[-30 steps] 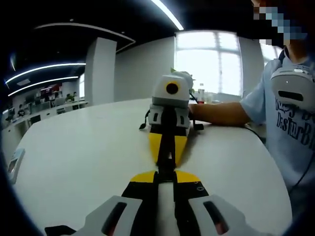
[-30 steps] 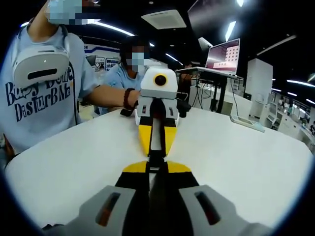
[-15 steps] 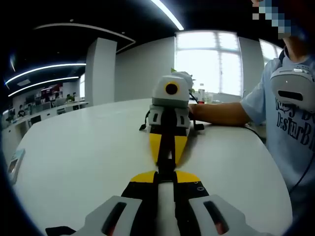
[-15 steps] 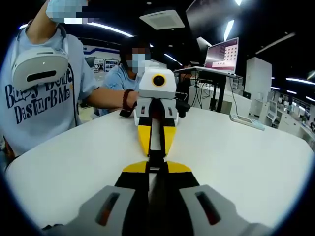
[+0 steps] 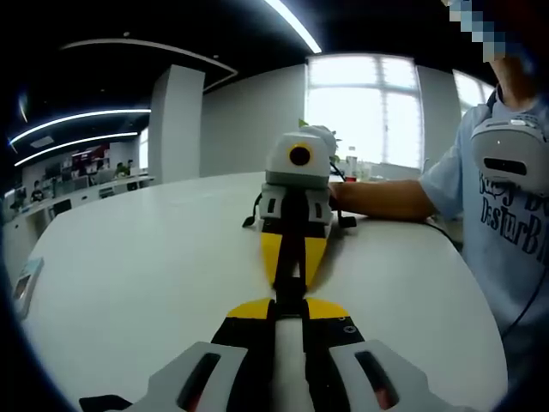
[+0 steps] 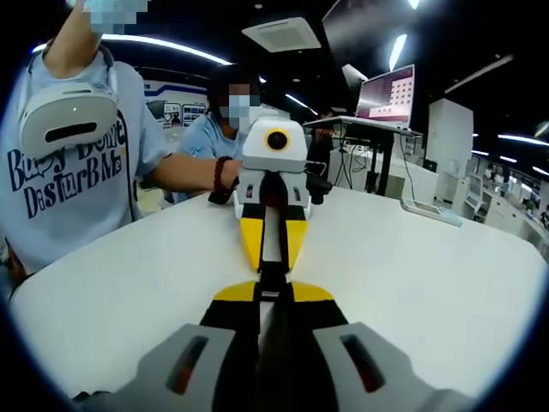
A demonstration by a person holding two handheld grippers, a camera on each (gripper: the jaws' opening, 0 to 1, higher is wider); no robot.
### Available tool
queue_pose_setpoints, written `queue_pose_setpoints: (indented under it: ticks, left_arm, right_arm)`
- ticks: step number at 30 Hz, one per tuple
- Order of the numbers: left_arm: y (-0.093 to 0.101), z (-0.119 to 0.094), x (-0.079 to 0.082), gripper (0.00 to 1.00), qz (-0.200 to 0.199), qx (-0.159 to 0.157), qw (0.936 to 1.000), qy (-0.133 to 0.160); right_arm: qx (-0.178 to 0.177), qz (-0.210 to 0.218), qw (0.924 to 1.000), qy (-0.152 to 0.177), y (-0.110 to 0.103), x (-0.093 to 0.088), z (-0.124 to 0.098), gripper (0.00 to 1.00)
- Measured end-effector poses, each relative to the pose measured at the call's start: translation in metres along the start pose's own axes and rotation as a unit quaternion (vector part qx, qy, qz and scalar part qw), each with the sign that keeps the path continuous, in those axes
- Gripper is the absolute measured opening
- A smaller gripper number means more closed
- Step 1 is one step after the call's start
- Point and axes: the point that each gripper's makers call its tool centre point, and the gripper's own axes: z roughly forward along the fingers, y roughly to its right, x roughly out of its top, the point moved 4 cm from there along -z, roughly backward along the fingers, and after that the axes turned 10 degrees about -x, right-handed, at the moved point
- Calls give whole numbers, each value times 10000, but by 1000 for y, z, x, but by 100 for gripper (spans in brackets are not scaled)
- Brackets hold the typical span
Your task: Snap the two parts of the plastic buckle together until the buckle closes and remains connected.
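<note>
Your two grippers face each other tip to tip over the white table (image 5: 129, 257), and the buckle (image 5: 290, 296) sits between them as a small dark piece bridging the yellow tips, above the middle of the tabletop. Judging by its look, it is light, stiff plastic with smooth sides, so it can twist or slip if you pinch it off-centre; hold each half by its flat body, well back from the mating end, and push straight in line.

Your left gripper (image 5: 290, 316) has its jaws nearly closed, clamped on its end of the buckle. Your right gripper (image 6: 273, 296) is likewise squeezed almost together on the other end.

Whether the halves have latched is too small and hidden to tell. A person's forearm (image 5: 386, 199) rests on the table behind.
</note>
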Motion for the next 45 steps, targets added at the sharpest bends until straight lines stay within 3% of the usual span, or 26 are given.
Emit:
queue_pose_setpoints:
  ticks: [28, 45]
  left_arm:
    - [0, -1, -1, 11, -109, 4, 9999, 19]
    - [0, -2, 0, 11, -233, -43, 9997, 60]
  right_arm:
    - [-48, 277, 9996, -73, -3, -2, -1, 12]
    - [50, 154, 9999, -28, -5, -2, -1, 12]
